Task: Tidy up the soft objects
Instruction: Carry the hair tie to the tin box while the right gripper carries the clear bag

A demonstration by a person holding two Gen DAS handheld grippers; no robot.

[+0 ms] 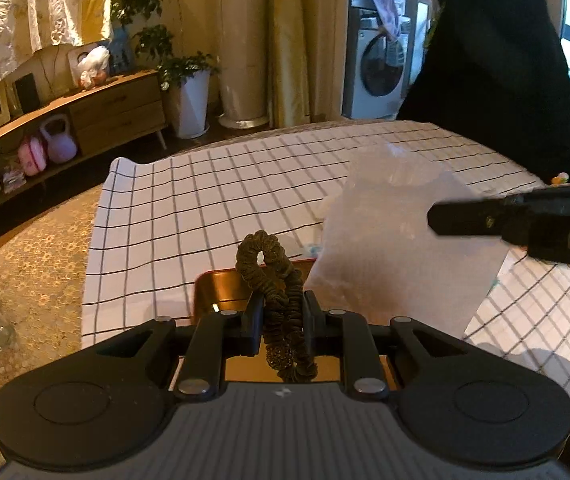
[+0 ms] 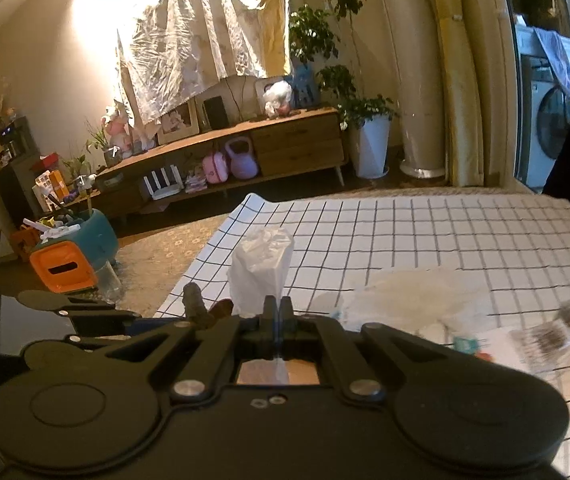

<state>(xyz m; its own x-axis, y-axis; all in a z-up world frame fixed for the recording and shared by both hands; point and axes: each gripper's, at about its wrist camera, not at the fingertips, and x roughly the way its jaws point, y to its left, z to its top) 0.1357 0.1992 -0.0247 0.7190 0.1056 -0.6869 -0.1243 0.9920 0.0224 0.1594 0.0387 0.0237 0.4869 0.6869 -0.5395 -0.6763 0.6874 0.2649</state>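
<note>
Gripping a brown scrunchie [image 1: 275, 280], the left gripper [image 1: 283, 312] sits left of the right gripper [image 2: 273, 312], pinched on a translucent plastic bag [image 2: 263, 268].

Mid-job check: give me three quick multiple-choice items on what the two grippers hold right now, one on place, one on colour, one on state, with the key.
1. Where is the scrunchie?
A. between the left gripper's fingers
B. flat on the checked cloth
C. inside the bag

2. What colour is the scrunchie?
A. pink
B. olive-brown
C. white

3. How does the right gripper stand?
A. wide open
B. shut on the clear plastic bag
C. out of view

Key: 1 A, the left gripper pinches it above the checked cloth. 2 B, its crinkled fabric reads olive-brown in the left wrist view. 3 B, the fingers meet on the clear plastic bag, which stands up from them.
</note>
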